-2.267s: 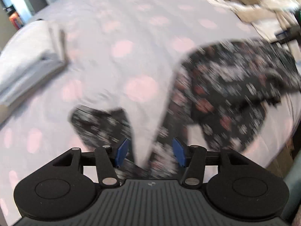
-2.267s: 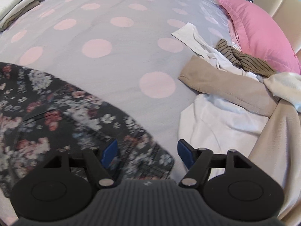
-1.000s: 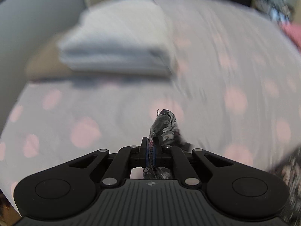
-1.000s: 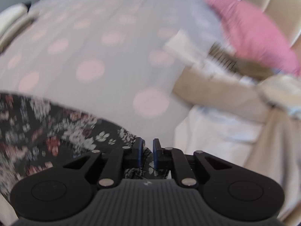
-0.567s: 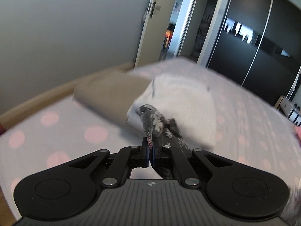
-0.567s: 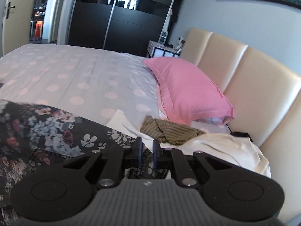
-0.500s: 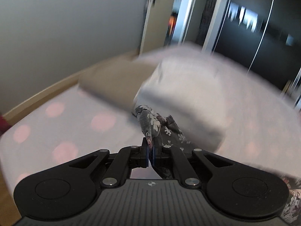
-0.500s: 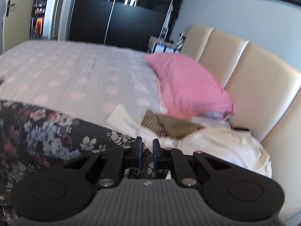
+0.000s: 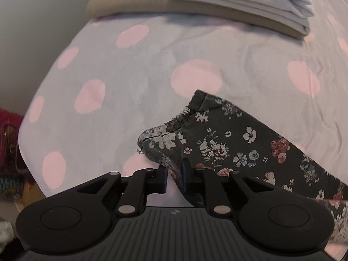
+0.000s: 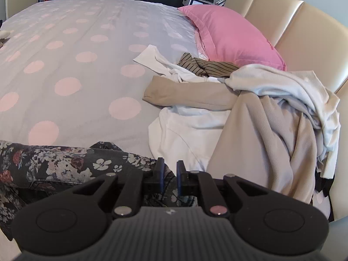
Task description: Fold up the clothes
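Since half a second ago my left gripper (image 9: 174, 174) has swung down from facing the wall and wardrobe, so the dotted bedspread (image 9: 134, 82) now fills its view, and my right gripper (image 10: 168, 175) has tipped lower over the bed. Both are clenched on the floral garment (image 9: 239, 143): the left pads pinch a bunched corner that pokes up just ahead of my fingertips, the rest trailing away to my right and running out of frame. Under the right gripper the cloth disappears between the pads and beneath the black body, so how much is caught there is hidden; the fabric spreads off to the left of those fingers (image 10: 160, 169). Only the left view shows the folded pale stack (image 9: 239, 2) far ahead, cut by the top edge, resting on a tan folded piece (image 9: 130, 2). Only the right view shows the unfolded pile (image 10: 250, 108) ahead and right of my fingers, the pink pillow (image 10: 230, 37) beyond it, and the cream headboard (image 10: 304, 26). Something red at the left view's left edge is too blurred to identify.
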Demonstrator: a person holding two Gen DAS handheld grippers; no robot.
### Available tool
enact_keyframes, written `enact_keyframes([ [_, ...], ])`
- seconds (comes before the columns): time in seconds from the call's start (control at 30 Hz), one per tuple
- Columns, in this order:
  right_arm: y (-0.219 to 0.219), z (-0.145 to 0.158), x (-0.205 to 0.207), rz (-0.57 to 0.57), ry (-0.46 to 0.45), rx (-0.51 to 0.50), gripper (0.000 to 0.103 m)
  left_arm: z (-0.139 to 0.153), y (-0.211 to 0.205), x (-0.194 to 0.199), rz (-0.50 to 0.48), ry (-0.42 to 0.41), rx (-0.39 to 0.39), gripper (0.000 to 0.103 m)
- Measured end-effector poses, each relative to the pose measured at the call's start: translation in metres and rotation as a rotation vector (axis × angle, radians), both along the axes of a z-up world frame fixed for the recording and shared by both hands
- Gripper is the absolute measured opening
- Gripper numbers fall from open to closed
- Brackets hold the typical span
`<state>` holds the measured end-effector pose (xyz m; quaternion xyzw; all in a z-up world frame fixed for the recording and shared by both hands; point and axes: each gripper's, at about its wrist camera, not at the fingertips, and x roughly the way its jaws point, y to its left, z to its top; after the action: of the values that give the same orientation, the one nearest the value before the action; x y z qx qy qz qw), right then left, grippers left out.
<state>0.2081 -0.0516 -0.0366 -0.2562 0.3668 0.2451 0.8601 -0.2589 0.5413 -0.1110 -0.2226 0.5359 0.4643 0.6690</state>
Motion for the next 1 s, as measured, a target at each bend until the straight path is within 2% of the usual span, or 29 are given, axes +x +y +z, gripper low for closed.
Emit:
enact_keyframes([
  [0.03, -0.001, -0.002, 0.0, -0.005, 0.006, 0.004, 0.013, 0.004, -0.004, 0.002, -0.039, 0.018, 0.027, 0.018],
  [0.1, -0.003, -0.005, -0.001, -0.008, 0.014, 0.007, 0.013, 0.012, -0.011, 0.005, -0.116, 0.055, 0.082, 0.031],
  [0.13, -0.003, -0.006, -0.001, -0.005, 0.015, 0.005, 0.013, 0.016, -0.015, 0.008, -0.156, 0.075, 0.112, 0.033],
  [0.2, -0.005, -0.01, 0.0, -0.001, 0.023, 0.002, 0.013, 0.021, -0.02, 0.014, -0.247, 0.123, 0.187, 0.046],
  [0.23, -0.006, -0.011, 0.002, -0.003, 0.029, 0.007, 0.013, 0.024, -0.023, 0.018, -0.289, 0.134, 0.218, 0.046],
  [0.37, -0.008, -0.014, 0.006, -0.012, 0.048, 0.028, 0.013, 0.022, -0.035, 0.04, -0.497, 0.134, 0.238, 0.047],
  [0.43, -0.008, -0.015, 0.008, -0.015, 0.051, 0.034, 0.013, 0.016, -0.047, 0.056, -0.617, 0.161, 0.243, 0.047],
  [0.57, -0.006, -0.02, 0.01, -0.01, 0.059, 0.028, 0.013, -0.005, -0.068, 0.084, -0.875, 0.237, 0.202, 0.047],
  [0.67, -0.007, -0.022, 0.012, -0.013, 0.07, 0.034, 0.013, -0.026, -0.078, 0.094, -1.016, 0.304, 0.202, 0.048],
  [0.8, -0.007, -0.024, 0.015, -0.018, 0.081, 0.041, 0.013, -0.043, -0.069, 0.104, -1.092, 0.359, 0.15, 0.056],
  [1.0, -0.001, -0.027, 0.02, -0.02, 0.089, 0.037, 0.013, -0.053, -0.054, 0.113, -1.126, 0.369, 0.057, 0.059],
])
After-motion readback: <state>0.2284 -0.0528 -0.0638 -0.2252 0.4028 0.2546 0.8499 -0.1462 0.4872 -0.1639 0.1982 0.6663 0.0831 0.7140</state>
